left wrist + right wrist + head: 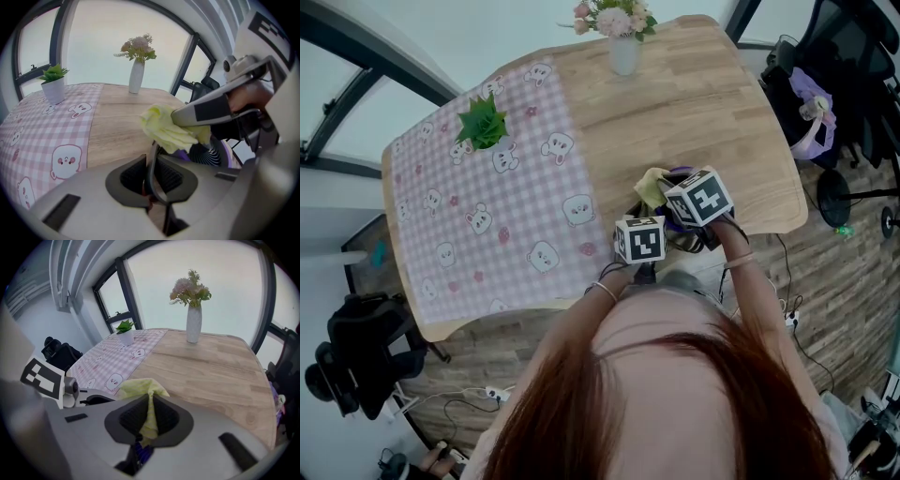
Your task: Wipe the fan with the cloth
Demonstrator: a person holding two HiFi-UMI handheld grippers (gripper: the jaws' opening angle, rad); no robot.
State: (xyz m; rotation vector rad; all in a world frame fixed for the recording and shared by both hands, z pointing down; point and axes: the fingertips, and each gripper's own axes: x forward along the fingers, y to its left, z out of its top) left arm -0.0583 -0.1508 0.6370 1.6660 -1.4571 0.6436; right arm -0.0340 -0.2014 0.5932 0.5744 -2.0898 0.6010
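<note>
At the table's (703,103) near edge, the head view shows our left gripper (642,246) and right gripper (694,202) close together. The yellow cloth (652,186) is bunched just beyond them, and the fan is mostly hidden underneath.

Along the left gripper view, our jaws (152,180) stand nearly together, pinched on a dark curved bar (152,171) that we take to be part of the fan (208,152). The cloth (166,129) sits on the fan's dark grille, just beside its purple rim.

Along the right gripper view, our jaws (149,420) are clamped on a fold of the cloth (140,387), with a bit of purple below.

We judge the wiping is under way with the fan steadied. We cannot tell how much of the grille is already clean.
</note>
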